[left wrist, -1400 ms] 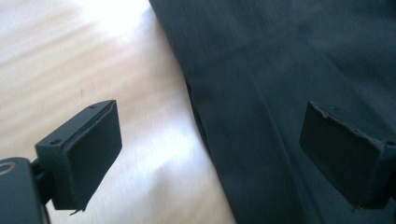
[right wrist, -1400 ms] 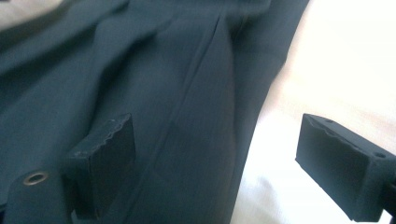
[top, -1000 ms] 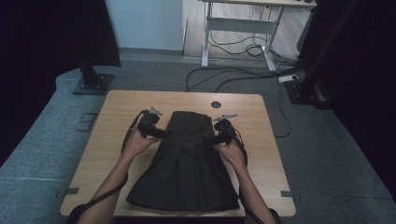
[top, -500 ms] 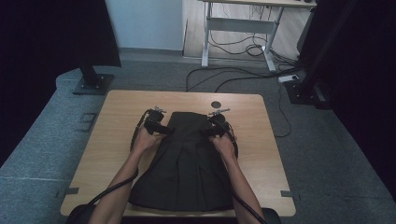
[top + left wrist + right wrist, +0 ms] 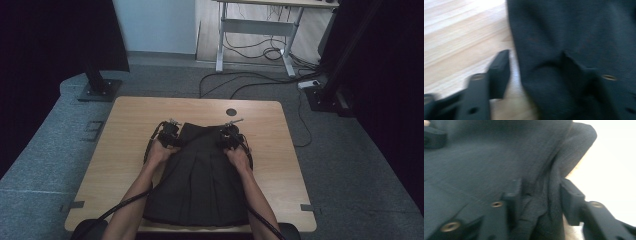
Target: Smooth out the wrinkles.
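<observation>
Table [image 5: 130, 150]: a dark skirt [image 5: 200, 180] is laid flat at centre, waistband toward 12 o'clock.
Skirt: both waistband corners are being gripped; a lift or fold toward 6 o'clock is judged next, needing even tension.
Left gripper [image 5: 170, 136]: at 10 o'clock; jaws spread around the skirt edge [image 5: 524, 62], not clamped.
Right gripper [image 5: 230, 137]: at 2 o'clock; bunched cloth [image 5: 541, 202] sits between spread jaws.
Change: since one second ago, both grippers have been moved inward and toward 12 o'clock.

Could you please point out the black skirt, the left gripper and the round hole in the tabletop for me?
black skirt [image 5: 200, 185]: high view, middle of the pleated cloth.
left gripper [image 5: 170, 135]: high view, at the skirt's upper left corner.
round hole [image 5: 231, 112]: high view, its dark centre.
</observation>
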Action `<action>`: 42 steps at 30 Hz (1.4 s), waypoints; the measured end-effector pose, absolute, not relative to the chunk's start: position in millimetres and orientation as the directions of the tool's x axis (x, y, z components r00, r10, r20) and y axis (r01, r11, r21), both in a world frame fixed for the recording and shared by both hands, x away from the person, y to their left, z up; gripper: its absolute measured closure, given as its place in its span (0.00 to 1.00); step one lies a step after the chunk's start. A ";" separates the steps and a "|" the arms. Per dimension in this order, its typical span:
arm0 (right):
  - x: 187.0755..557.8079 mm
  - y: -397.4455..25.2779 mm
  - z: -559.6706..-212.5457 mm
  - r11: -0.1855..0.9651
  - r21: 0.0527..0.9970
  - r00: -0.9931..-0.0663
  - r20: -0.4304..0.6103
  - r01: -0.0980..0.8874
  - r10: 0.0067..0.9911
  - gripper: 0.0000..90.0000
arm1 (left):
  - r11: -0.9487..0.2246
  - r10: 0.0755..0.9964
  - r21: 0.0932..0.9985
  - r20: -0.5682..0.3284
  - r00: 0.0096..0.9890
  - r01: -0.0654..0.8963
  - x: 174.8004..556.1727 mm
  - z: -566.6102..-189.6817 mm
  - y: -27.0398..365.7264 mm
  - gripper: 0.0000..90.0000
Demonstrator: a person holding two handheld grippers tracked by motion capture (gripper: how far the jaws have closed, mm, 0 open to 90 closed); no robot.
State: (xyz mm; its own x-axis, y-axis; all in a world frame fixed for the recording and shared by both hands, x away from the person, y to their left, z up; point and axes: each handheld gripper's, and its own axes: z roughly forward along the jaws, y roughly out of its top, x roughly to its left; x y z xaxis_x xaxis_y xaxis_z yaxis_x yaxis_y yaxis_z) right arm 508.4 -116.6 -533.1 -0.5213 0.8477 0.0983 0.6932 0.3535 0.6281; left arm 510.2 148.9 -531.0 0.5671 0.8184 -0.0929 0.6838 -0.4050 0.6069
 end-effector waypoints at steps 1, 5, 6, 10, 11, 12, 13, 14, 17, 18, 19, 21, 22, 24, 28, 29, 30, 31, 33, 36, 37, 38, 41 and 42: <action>507.9 -116.6 -532.9 0.352 0.627 -0.525 0.107 0.695 0.845 0.71 | -0.403 0.815 0.604 -0.105 0.570 0.687 509.7 -530.5 148.0 0.57; 506.4 -118.6 -531.5 0.372 0.619 -0.552 0.120 0.692 0.825 0.79 | -0.403 0.802 0.591 -0.140 0.581 0.699 509.9 -528.3 145.9 0.77; 506.1 -120.6 -530.6 0.367 0.615 -0.552 0.134 0.698 0.823 0.81 | -0.408 0.801 0.592 -0.133 0.584 0.695 509.4 -527.7 144.8 0.82; 504.5 -129.5 -524.7 0.337 0.642 -0.554 0.166 0.689 0.816 0.85 | -0.411 0.799 0.629 -0.100 0.593 0.660 507.0 -519.2 138.6 0.91; 503.9 -131.5 -521.9 0.339 0.649 -0.558 0.160 0.681 0.814 0.86 | -0.399 0.798 0.645 -0.107 0.593 0.652 507.3 -515.9 138.4 0.92; 503.4 -133.3 -518.5 0.336 0.657 -0.558 0.156 0.675 0.815 0.86 | -0.390 0.797 0.655 -0.112 0.594 0.647 507.6 -513.1 138.3 0.92; 503.3 -135.1 -515.6 0.335 0.665 -0.562 0.154 0.667 0.813 0.86 | -0.386 0.793 0.669 -0.113 0.599 0.636 508.1 -508.6 138.4 0.92; 503.1 -137.5 -511.2 0.329 0.676 -0.564 0.155 0.659 0.811 0.87 | -0.383 0.787 0.682 -0.112 0.607 0.623 508.5 -503.5 138.7 0.92; 503.2 -142.5 -495.8 0.325 0.711 -0.582 0.144 0.624 0.801 0.87 | -0.367 0.774 0.722 -0.112 0.623 0.586 509.0 -483.9 141.6 0.92; 503.2 -143.6 -487.1 0.327 0.726 -0.589 0.132 0.605 0.797 0.87 | -0.359 0.771 0.736 -0.113 0.627 0.574 508.7 -475.9 143.1 0.92; 503.3 -144.0 -479.2 0.334 0.736 -0.596 0.118 0.590 0.794 0.87 | -0.350 0.767 0.755 -0.109 0.633 0.554 507.6 -464.8 145.0 0.92; 503.0 -143.8 -458.6 0.351 0.762 -0.613 0.076 0.544 0.786 0.88 | -0.342 0.761 0.784 -0.092 0.642 0.518 504.8 -447.8 147.6 0.92; 502.3 -143.5 -450.9 0.355 0.771 -0.618 0.063 0.529 0.784 0.88 | -0.342 0.760 0.796 -0.079 0.645 0.500 503.5 -440.0 149.0 0.93; 499.6 -142.6 -428.7 0.366 0.799 -0.630 0.021 0.477 0.776 0.89 | -0.321 0.759 0.833 -0.058 0.648 0.451 498.7 -416.2 153.1 0.93; 486.6 -139.6 -386.6 0.374 0.851 -0.642 -0.058 0.368 0.764 0.90 | -0.314 0.757 0.883 0.011 0.653 0.349 485.0 -380.8 158.7 0.93; 481.8 -139.2 -379.6 0.372 0.862 -0.644 -0.072 0.344 0.761 0.90 | -0.319 0.757 0.889 0.032 0.652 0.327 480.2 -376.0 159.5 0.93; 476.7 -138.9 -374.9 0.376 0.869 -0.648 -0.087 0.323 0.757 0.90 | -0.329 0.753 0.892 0.051 0.656 0.308 475.4 -373.4 160.3 0.93; 471.4 -138.5 -372.7 0.383 0.872 -0.651 -0.103 0.304 0.752 0.91 | -0.342 0.747 0.893 0.071 0.660 0.291 470.2 -373.0 161.3 0.93; 460.4 -137.8 -374.7 0.396 0.875 -0.658 -0.126 0.280 0.743 0.91 | -0.353 0.739 0.895 0.087 0.668 0.273 459.1 -377.3 163.4 0.93; 443.6 -138.2 -387.5 0.396 0.879 -0.669 -0.127 0.266 0.732 0.91 | -0.377 0.728 0.890 0.112 0.677 0.258 443.7 -390.5 166.0 0.93; 438.8 -138.4 -393.1 0.394 0.879 -0.676 -0.119 0.269 0.727 0.92 | -0.386 0.724 0.886 0.118 0.680 0.257 439.0 -395.5 166.4 0.93; 433.8 -138.3 -398.8 0.396 0.877 -0.681 -0.116 0.271 0.723 0.92 | -0.390 0.721 0.885 0.120 0.683 0.256 434.3 -400.2 166.9 0.93; 418.6 -138.5 -415.9 0.385 0.877 -0.696 -0.085 0.287 0.713 0.92 | -0.403 0.709 0.877 0.120 0.695 0.260 420.8 -411.8 169.5 0.93; 414.0 -138.8 -421.1 0.380 0.878 -0.702 -0.073 0.292 0.709 0.92 | -0.407 0.705 0.875 0.120 0.699 0.261 416.6 -415.4 170.3 0.93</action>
State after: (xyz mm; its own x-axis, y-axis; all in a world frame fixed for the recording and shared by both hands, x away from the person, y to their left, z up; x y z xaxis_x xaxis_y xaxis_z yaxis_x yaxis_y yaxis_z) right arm 414.0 -138.8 -421.1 -0.7018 0.7086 -0.0735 0.2919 0.3801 0.8777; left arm 416.6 170.3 -415.4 0.6986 0.7054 0.1198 0.2611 -0.4072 0.8752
